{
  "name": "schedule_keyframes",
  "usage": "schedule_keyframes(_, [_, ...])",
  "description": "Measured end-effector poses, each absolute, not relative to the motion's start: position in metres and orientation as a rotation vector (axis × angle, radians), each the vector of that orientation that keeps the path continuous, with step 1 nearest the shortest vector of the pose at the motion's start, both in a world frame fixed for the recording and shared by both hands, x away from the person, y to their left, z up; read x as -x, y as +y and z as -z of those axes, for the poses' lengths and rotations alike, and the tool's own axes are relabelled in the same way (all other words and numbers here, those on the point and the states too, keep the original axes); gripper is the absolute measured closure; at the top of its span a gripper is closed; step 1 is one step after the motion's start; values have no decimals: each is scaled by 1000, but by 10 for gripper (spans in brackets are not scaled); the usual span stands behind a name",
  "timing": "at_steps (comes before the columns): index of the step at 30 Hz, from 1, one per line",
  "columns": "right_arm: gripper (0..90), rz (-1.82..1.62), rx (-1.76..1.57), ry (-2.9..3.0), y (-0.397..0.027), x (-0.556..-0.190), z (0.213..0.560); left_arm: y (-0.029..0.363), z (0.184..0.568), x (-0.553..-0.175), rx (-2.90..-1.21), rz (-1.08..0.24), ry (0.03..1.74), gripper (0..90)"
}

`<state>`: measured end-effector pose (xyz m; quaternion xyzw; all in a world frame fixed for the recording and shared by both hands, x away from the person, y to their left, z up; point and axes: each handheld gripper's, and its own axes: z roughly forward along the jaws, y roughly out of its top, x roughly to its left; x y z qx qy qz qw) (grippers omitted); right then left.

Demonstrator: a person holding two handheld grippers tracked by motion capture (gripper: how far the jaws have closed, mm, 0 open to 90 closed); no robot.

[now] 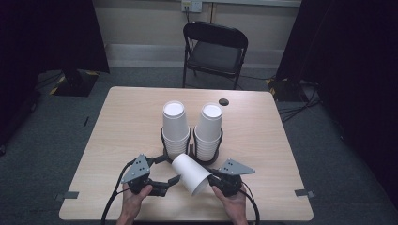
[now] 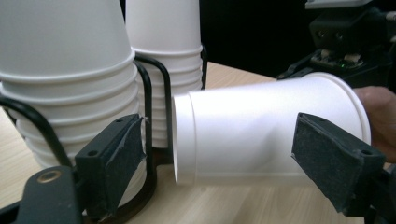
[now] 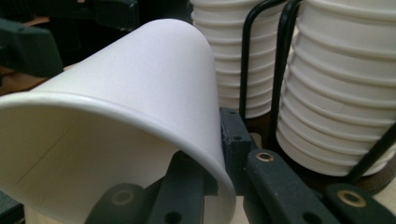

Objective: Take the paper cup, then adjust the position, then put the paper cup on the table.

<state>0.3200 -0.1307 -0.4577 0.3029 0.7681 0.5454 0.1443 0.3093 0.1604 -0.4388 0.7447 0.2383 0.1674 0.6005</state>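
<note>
A light wooden table (image 1: 126, 140) fills the middle of the high view, with a black folding chair (image 1: 215, 50) on the grey floor beyond its far edge. Near the table's centre two tall stacks of upside-down white paper cups stand side by side, the left stack (image 1: 175, 129) and the right stack (image 1: 208, 131), each ringed by a black wire holder (image 2: 152, 88).

At the near edge a person's two forearms come in from the bottom, each hand wrapped around a tool. The right hand (image 1: 233, 202) angles its right hand-held gripper (image 1: 212, 178) up and to the left. Its jaws are clamped together on the rim of a single white cup (image 1: 191, 174), one jaw inside the mouth and one outside, as the right gripper view shows. That cup lies tilted on its side, just in front of the two stacks, its closed bottom pointing far-left towards them and its open mouth towards the right hand.

The left hand (image 1: 134, 200) points the left hand-held gripper (image 1: 172, 180) to the right, towards the cup. Its jaws stand apart on either side of the cup's body, and the pads (image 2: 122, 154) do not press on it.
</note>
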Motion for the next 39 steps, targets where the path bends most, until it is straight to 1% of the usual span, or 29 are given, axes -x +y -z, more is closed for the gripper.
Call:
schedule_keyframes(2, [871, -1559, -863, 2238, -131, -321, 457, 156, 439, -308, -1760, -444, 554, 162])
schedule_keyframes(9, [871, -1476, -856, 2352, -133, -330, 449, 154, 439, -302, -1800, -474, 529, 161])
schedule_keyframes(15, [872, -1376, -841, 2470, -131, -340, 438, 150, 440, -299, -1855, -484, 498, 157])
schedule_keyframes(19, [872, -1333, -816, 2535, -129, -347, 432, 146, 442, -301, -1883, -442, 499, 155])
schedule_keyframes(23, [872, -1311, -814, 2577, -128, -352, 428, 143, 443, -300, -1903, -444, 484, 156])
schedule_keyframes(25, [872, -1290, -812, 2593, -128, -354, 427, 141, 443, -300, -1913, -455, 471, 155])
schedule_keyframes(28, [872, -1275, -818, 2652, -125, -359, 425, 139, 442, -297, -1944, -509, 456, 155])
schedule_keyframes(39, [872, -1196, -825, 2769, -116, -368, 423, 135, 449, -298, -2023, -509, 353, 153])
